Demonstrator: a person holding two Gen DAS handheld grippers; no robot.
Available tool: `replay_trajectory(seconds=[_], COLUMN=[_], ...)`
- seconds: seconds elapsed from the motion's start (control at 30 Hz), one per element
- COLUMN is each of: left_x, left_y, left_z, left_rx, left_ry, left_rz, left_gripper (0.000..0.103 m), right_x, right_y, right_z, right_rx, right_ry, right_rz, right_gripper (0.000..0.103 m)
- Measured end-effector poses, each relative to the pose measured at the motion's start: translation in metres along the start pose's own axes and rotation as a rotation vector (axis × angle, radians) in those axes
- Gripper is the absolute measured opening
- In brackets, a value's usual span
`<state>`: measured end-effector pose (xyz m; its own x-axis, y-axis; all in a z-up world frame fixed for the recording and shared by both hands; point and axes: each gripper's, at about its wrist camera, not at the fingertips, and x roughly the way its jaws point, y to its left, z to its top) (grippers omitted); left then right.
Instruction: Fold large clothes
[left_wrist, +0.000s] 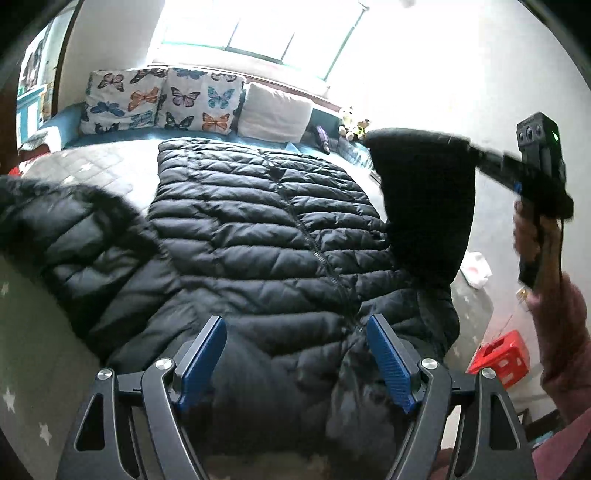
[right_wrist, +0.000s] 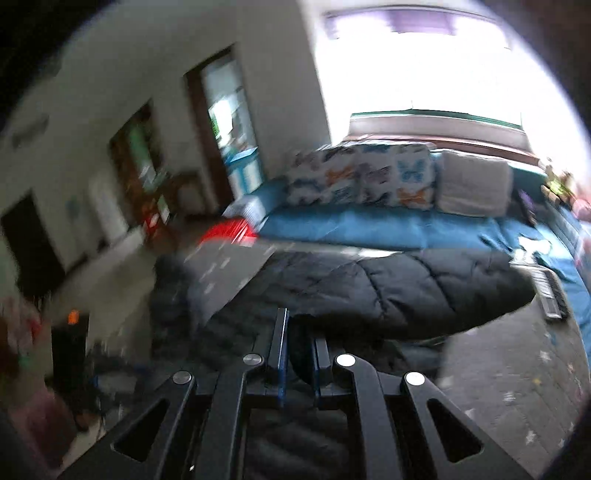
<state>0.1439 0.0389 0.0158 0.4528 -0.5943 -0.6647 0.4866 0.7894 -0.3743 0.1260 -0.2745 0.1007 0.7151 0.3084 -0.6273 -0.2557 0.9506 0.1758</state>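
We see a black quilted puffer jacket (left_wrist: 266, 221) spread front-up on a grey star-printed quilt (left_wrist: 92, 166), its zipper (left_wrist: 306, 240) running down the middle and closed. The hem lies toward the pillows. The sleeve on the left of the left wrist view (left_wrist: 74, 229) lies angled outward on the quilt. The other sleeve (left_wrist: 424, 206) is lifted off the quilt, hanging dark and folded over the jacket's edge.

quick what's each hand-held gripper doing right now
Left hand-held gripper: open, holding nothing.
Right hand-held gripper: closed on the black puffer jacket's sleeve.
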Motion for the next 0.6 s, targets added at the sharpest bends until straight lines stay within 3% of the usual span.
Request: replay_trajectory(seconds=[0.2, 0.33, 0.43, 0.6], left_x=[-0.019, -0.021, -0.021, -0.014], left_y=[0.016, 0.018, 0.013, 0.001], left_z=[-0.026, -0.034, -0.032, -0.019], left_rx=[-0.054, -0.078, -0.087, -0.085], left_ry=[-0.01, -0.014, -0.016, -0.02], left_rz=[-0.006, -0.015, -0.026, -0.029], left_gripper=[0.083, 0.083, 0.083, 0.083], right_x=[0.076, 0.116, 0.118, 0.078], right_y=[0.076, 0.099, 0.103, 0.094], right_z=[-0.064, -0.108, -0.118, -0.113], right_rx=[-0.146, -0.179, -0.219, -0.19], right_ry=[0.233, 0.348, 0.356, 0.325], right_rz=[0.035, 0.042, 0.019, 0.062], right_gripper=[0.012, 0.023, 0.029, 0.035])
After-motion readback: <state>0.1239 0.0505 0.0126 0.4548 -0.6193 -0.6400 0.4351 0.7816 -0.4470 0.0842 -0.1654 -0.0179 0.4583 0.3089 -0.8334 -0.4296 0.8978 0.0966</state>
